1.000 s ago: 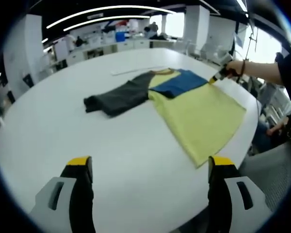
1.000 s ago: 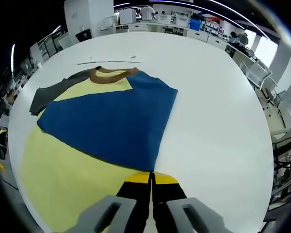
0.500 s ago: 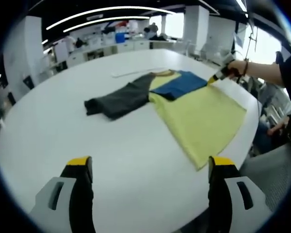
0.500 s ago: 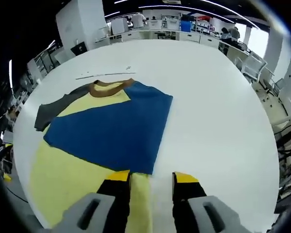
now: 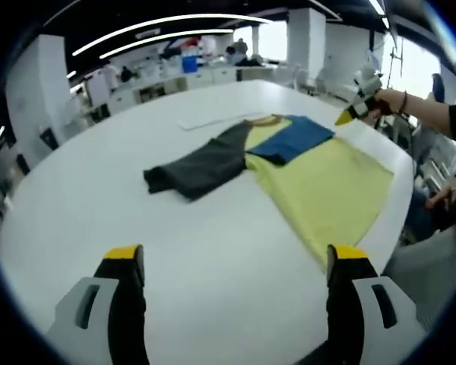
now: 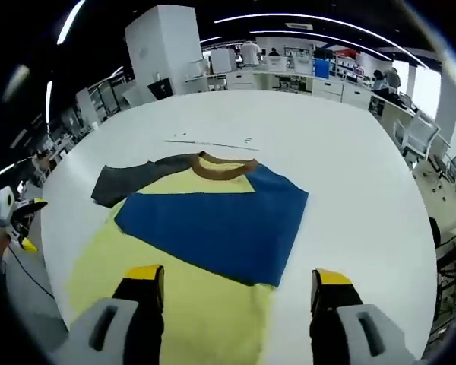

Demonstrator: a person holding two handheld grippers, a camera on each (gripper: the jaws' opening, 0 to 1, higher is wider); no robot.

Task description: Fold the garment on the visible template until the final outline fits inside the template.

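Both the left gripper (image 5: 235, 266) and the right gripper (image 6: 238, 289) gape wide, empty. The garment (image 6: 205, 228) lies mid-worktop (image 6: 342, 152); its grey sleeve (image 5: 197, 163), at 10 o'clock, could drag unevenly if pinched off-centre.

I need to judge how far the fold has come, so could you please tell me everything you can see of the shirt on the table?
The shirt lies flat on the white table. Its body is pale yellow soft cloth with a brown collar. The blue sleeve is folded across the chest; the dark grey sleeve is spread outward. Neither gripper touches it: the right gripper hovers open above the yellow hem, and the left gripper hangs open apart.
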